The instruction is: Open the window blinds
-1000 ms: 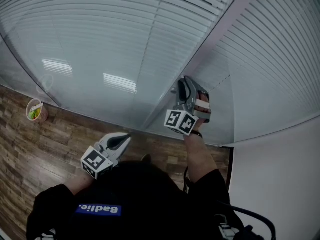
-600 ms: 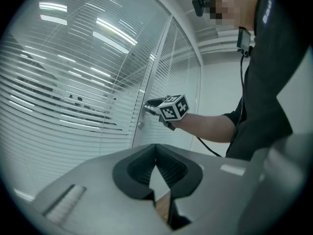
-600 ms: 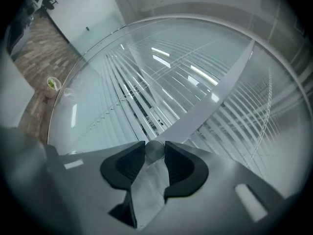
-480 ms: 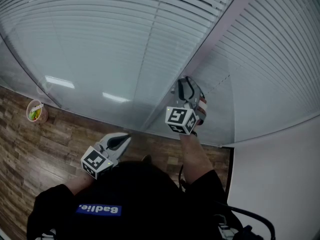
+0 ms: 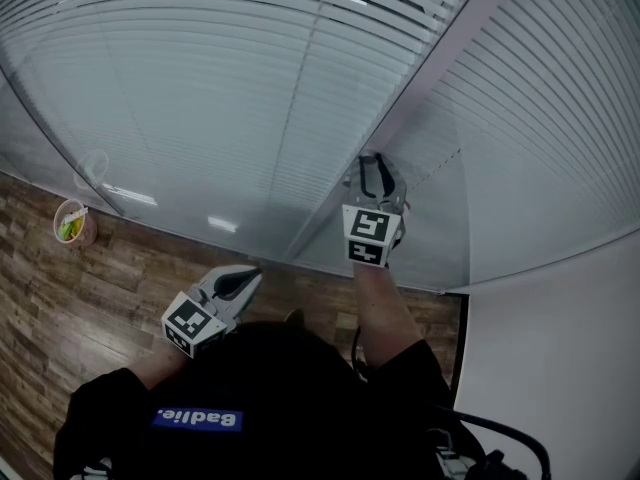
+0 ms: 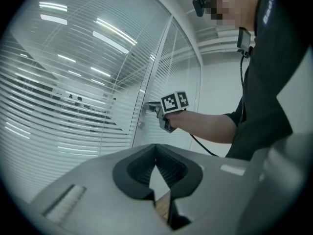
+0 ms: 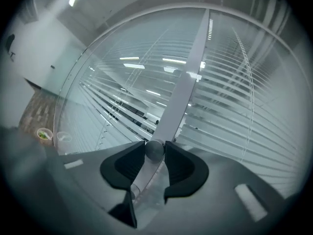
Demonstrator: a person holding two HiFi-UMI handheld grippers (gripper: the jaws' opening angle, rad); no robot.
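Blinds [image 5: 200, 88]: thin, light slats sitting behind the glass right across the wall in front of us, so we're not getting at them directly. In the right gripper view we're seeing gaps between the lower ones.
Frame post [image 5: 425, 78]: stiff upright running between the two panes and carrying the knob.
Left tongs [image 6: 156, 151]: hanging down near our body, tips together, nothing in them.
Right tongs [image 5: 372, 168]: pointing at the post and clamping the knob.
Knob [image 7: 155, 150]: small, round, hard and looking pretty slick. We're guessing it'll slip under the pads unless we're squeezing square across its middle while twisting. Only spot worth grabbing imo.
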